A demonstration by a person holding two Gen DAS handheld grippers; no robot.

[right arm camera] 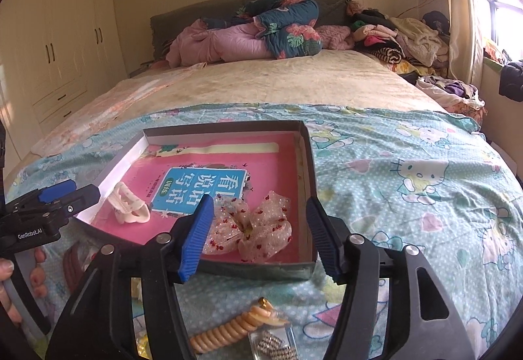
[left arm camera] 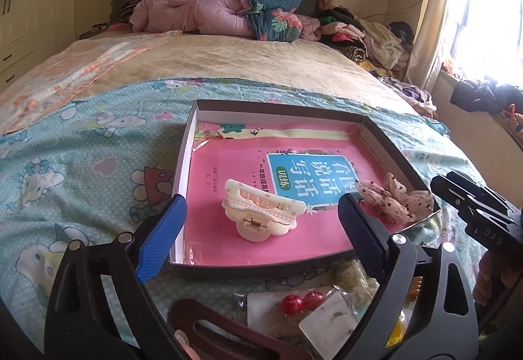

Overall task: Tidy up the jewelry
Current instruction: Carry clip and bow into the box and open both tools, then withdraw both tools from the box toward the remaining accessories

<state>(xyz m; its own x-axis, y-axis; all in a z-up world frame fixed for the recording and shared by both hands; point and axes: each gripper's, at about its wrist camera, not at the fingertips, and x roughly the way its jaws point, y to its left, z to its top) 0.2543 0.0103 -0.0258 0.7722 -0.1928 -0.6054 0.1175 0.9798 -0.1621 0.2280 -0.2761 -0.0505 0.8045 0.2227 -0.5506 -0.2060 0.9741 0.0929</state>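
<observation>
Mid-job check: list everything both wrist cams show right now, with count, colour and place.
Box: 1, dark shallow, on the cartoon-print sheet.
Book: 1, pink with blue title panel, flat inside the box.
Hair claw clip: 1, cream, on the book, left part of the box.
Fabric bow: 1, sheer pink with red dots, near right corner of the box.
Coil hair tie: 1, tan, on the sheet in front of the box.
Red bead piece: 1, in a clear packet, in front of the box.
Brown barrette: 1, in front of the box.
Folded quilts: pink and teal floral, at the headboard.
Left gripper: jaws open, empty.
Right gripper: jaws open, empty.
</observation>
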